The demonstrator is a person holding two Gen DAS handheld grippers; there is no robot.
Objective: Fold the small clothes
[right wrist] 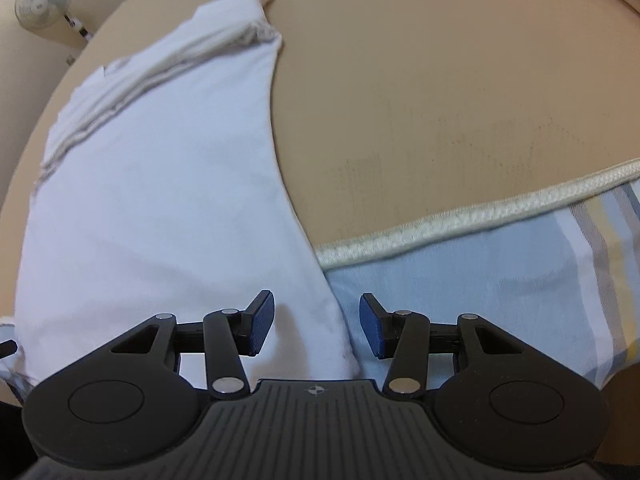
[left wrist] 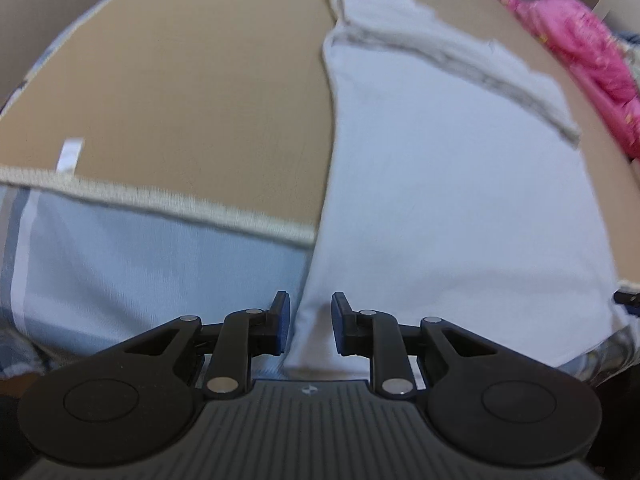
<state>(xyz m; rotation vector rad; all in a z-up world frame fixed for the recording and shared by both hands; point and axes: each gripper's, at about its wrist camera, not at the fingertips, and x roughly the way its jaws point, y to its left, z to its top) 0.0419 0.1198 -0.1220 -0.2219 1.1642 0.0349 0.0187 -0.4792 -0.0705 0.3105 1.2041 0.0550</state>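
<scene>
Nearest the lens, the left gripper (left wrist: 310,322) is held with jaws parted around the near corner of the white garment (left wrist: 440,184), though no grip can be confirmed. Likewise spread, the right gripper (right wrist: 317,328) straddles the garment's opposite near corner. Beyond the garment's hem, the tan mattress (left wrist: 180,100) with piped edging (right wrist: 480,210) is seen. A small white tag (left wrist: 70,154), unreadable, lies left of the garment. Pink fabric (left wrist: 592,52) is cut off beyond it; a fan (right wrist: 42,2) stands far off.

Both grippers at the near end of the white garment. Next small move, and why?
Probably close both on that near hem: left gripper and right gripper are open, each straddling an edge of the white garment lying flat on the tan board.
</scene>
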